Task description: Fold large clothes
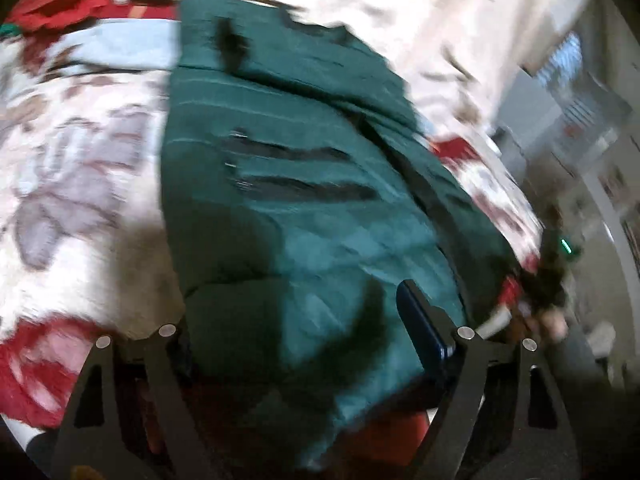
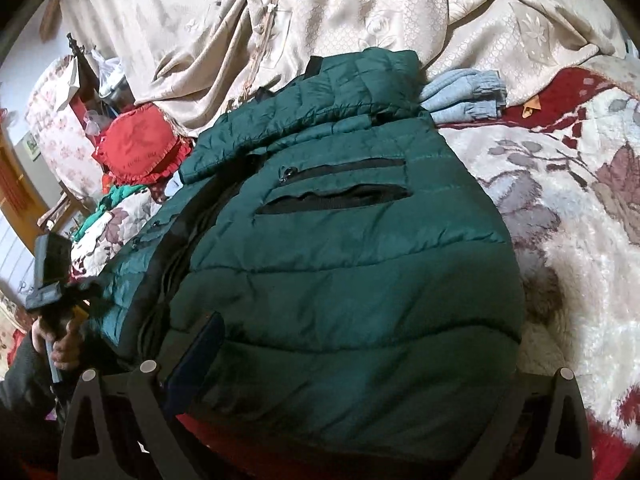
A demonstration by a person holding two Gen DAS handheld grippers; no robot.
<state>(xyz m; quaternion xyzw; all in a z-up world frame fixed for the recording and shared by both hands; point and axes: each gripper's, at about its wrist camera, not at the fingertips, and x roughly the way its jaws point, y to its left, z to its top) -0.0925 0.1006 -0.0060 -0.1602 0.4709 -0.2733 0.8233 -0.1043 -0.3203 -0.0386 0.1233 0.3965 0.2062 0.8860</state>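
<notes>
The green puffer jacket [image 2: 340, 264] lies on the bed, folded in on itself with a sleeve laid across its far end, and its near hem sits between the fingers of both tools. The right gripper [image 2: 360, 360] has its fingers spread wide, straddling the hem without pinching it. The left gripper [image 1: 304, 320] is blurred; its fingers look apart with jacket fabric between them, though I cannot tell whether they press on it.

The padding is thick and springy, so a shallow bite could let the slick shell slide out, and a lift from one side only would likely unroll the fold or drag the sleeve off.

Under it is a fleecy floral blanket [image 2: 560, 208], soft and uneven. A folded pale blue garment [image 2: 464, 96] lies just beyond the jacket, a red frilled cushion [image 2: 140, 148] to the far left, and a cream bedspread [image 2: 320, 12] is heaped behind.
</notes>
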